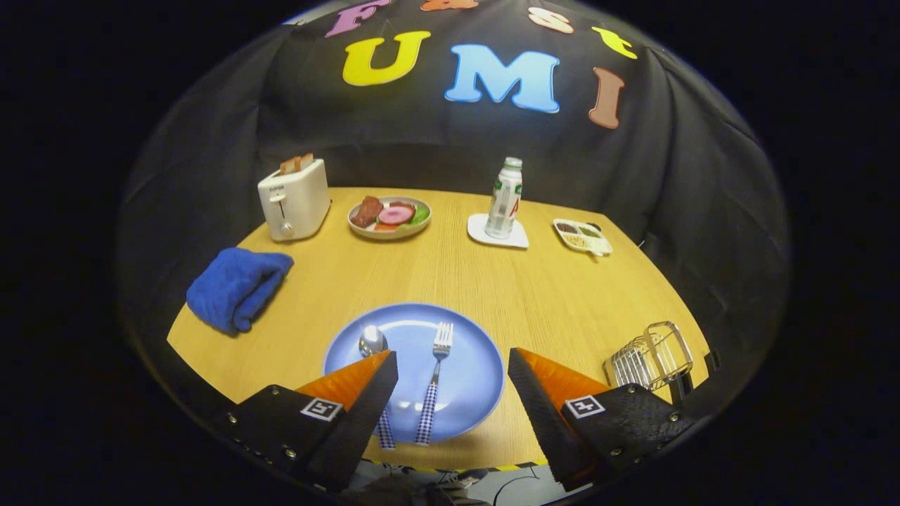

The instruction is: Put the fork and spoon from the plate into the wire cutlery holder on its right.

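A blue plate (470, 365) lies on the wooden table near its front edge. On it a fork (434, 383) with a checked handle lies lengthwise, tines pointing away. To the fork's left is a spoon (372, 342), its handle partly hidden behind my left finger. My gripper (452, 369) hangs open above the plate, wide apart, with the fork between the fingers and nothing held. The wire cutlery holder (650, 357) stands to the right of the plate, beside my right finger.
A folded blue towel (236, 287) lies to the left. At the back stand a white toaster (293, 199), a plate of food (389, 214), a bottle (505, 199) on a white coaster, and a small snack tray (582, 235).
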